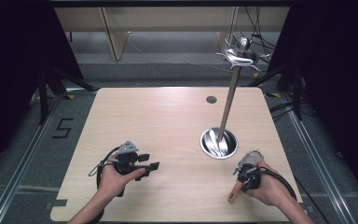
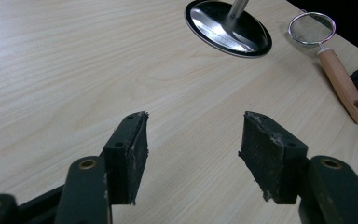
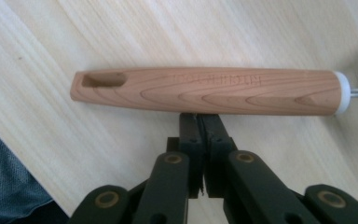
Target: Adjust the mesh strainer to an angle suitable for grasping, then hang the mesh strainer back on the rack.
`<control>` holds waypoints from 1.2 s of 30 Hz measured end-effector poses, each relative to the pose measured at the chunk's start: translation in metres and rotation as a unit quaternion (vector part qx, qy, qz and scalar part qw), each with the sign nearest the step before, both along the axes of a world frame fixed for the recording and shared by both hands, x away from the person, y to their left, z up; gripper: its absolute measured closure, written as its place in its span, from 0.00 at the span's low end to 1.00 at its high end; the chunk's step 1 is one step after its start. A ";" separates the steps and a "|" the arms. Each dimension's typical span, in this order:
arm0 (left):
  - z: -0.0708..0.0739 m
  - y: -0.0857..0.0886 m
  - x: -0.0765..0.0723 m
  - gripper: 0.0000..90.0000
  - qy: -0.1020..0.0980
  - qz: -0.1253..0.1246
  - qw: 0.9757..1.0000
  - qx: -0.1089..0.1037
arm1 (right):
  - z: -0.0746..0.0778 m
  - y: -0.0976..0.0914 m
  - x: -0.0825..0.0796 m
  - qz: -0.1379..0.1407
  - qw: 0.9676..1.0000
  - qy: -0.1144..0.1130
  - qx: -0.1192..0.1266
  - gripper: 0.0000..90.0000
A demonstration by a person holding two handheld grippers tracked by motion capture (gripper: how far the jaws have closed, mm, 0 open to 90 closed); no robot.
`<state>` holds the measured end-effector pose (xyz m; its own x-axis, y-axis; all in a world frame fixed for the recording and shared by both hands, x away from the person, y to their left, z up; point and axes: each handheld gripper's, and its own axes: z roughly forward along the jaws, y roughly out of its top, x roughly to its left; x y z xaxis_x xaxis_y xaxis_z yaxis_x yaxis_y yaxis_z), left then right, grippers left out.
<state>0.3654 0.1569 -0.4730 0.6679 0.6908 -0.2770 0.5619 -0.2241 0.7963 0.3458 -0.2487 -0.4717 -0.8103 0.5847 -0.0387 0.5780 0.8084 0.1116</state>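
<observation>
my left gripper (image 2: 193, 149) hangs spread over the desk (image 1: 168, 121). my right gripper (image 3: 202, 122), pressed together, touches the strainer (image 1: 244, 176) handle at the near right, beside the metal stand (image 1: 220, 140).

From the high view you look forward and down over the whole bench (image 1: 168, 121). Your left gripper view sits low and close, facing across the bench toward the stand's round base (image 2: 228, 28) and the strainer (image 2: 328, 60), both shared with the high view. Your right gripper view hangs very near the strainer's wooden handle (image 3: 205, 91).
</observation>
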 end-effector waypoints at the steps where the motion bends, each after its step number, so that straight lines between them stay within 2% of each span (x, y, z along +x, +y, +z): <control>1: 0.000 0.000 0.000 0.45 0.000 -0.001 1.000 0.000 | 0.002 0.001 0.001 0.005 1.000 0.001 -0.011 0.98; 2: 0.000 0.000 0.000 0.45 0.000 0.001 1.000 -0.002 | 0.004 0.002 0.001 0.006 1.000 0.007 -0.018 0.97; 3: 0.000 0.000 0.001 0.45 0.000 0.000 1.000 0.000 | 0.005 0.002 0.002 0.012 1.000 -0.003 -0.015 0.97; 5: 0.000 0.001 0.001 0.45 0.001 0.000 1.000 0.002 | 0.009 0.003 0.002 0.014 1.000 -0.007 -0.016 0.97; 7: 0.000 0.000 0.001 0.45 0.004 -0.002 1.000 0.002 | 0.011 0.004 0.001 0.015 1.000 -0.001 -0.024 0.96; 8: -0.001 0.000 0.001 0.45 0.003 0.000 1.000 0.001 | 0.012 0.006 -0.002 -0.006 1.000 0.013 -0.018 0.97; 10: -0.001 0.000 0.001 0.45 0.003 0.001 1.000 0.001 | 0.010 0.006 -0.003 -0.012 0.999 0.030 -0.030 0.98; 11: -0.001 0.000 0.001 0.45 0.003 0.000 1.000 0.001 | 0.009 0.005 -0.002 -0.003 0.999 0.031 -0.036 0.99; 15: -0.001 0.001 0.001 0.45 0.003 0.001 1.000 -0.001 | 0.002 0.003 0.000 -0.010 0.998 0.043 -0.040 1.00; 17: -0.001 0.001 0.000 0.45 0.003 0.004 1.000 -0.005 | 0.003 0.004 0.000 -0.003 0.997 0.040 -0.058 1.00; 19: 0.000 0.002 0.001 0.45 0.002 0.002 1.000 -0.002 | 0.006 0.005 -0.001 -0.003 0.998 0.047 -0.049 0.98; 21: 0.000 0.001 0.001 0.45 0.003 0.002 1.000 -0.006 | 0.014 0.008 -0.004 0.006 0.997 0.060 -0.056 0.93; 22: -0.001 0.001 0.001 0.45 0.003 0.002 1.000 -0.007 | 0.017 0.009 -0.005 0.015 0.997 0.047 -0.058 0.89; 23: 0.000 0.001 0.001 0.45 0.003 0.002 1.000 -0.005 | 0.021 0.009 -0.005 0.032 0.996 0.041 -0.071 0.85; 25: -0.001 0.001 0.001 0.45 0.004 0.000 1.000 -0.003 | 0.027 0.009 -0.006 0.082 0.994 0.031 -0.068 0.71; 26: -0.001 0.001 0.001 0.45 0.005 0.002 1.000 -0.004 | 0.030 0.008 -0.007 0.107 0.991 0.033 -0.070 0.66; 27: -0.001 0.001 0.001 0.45 0.005 0.003 1.000 -0.008 | 0.032 0.007 -0.007 0.121 0.990 0.034 -0.068 0.64; 28: -0.001 0.001 0.001 0.45 0.005 0.003 1.000 -0.008 | 0.032 0.007 -0.007 0.121 0.990 0.034 -0.068 0.64; 29: -0.001 0.002 0.000 0.45 0.007 0.000 1.000 -0.005 | 0.036 0.004 -0.003 0.151 0.987 0.018 -0.050 0.59; 30: -0.001 0.002 0.000 0.45 0.006 0.001 1.000 -0.004 | 0.038 0.004 -0.002 0.155 0.986 0.019 -0.051 0.56; 31: -0.001 0.002 -0.001 0.45 0.005 0.004 1.000 -0.009 | 0.038 0.002 0.000 0.167 0.985 0.003 -0.046 0.55; 33: -0.001 0.004 -0.003 0.45 0.004 0.005 1.000 -0.006 | 0.039 0.000 0.003 0.187 0.980 -0.032 -0.059 0.54; 35: 0.000 0.004 -0.003 0.45 0.004 0.007 1.000 -0.009 | 0.039 0.000 0.006 0.211 0.974 -0.039 -0.067 0.53; 36: 0.000 0.004 -0.003 0.45 0.003 0.007 1.000 -0.008 | 0.039 0.001 0.009 0.236 0.968 -0.051 -0.061 0.52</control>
<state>0.3620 0.1606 -0.4731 0.6563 0.6958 -0.2918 0.5694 -0.2030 0.7966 0.3546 -0.2479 -0.4327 -0.9748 0.1356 -0.1771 0.1313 0.9907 0.0360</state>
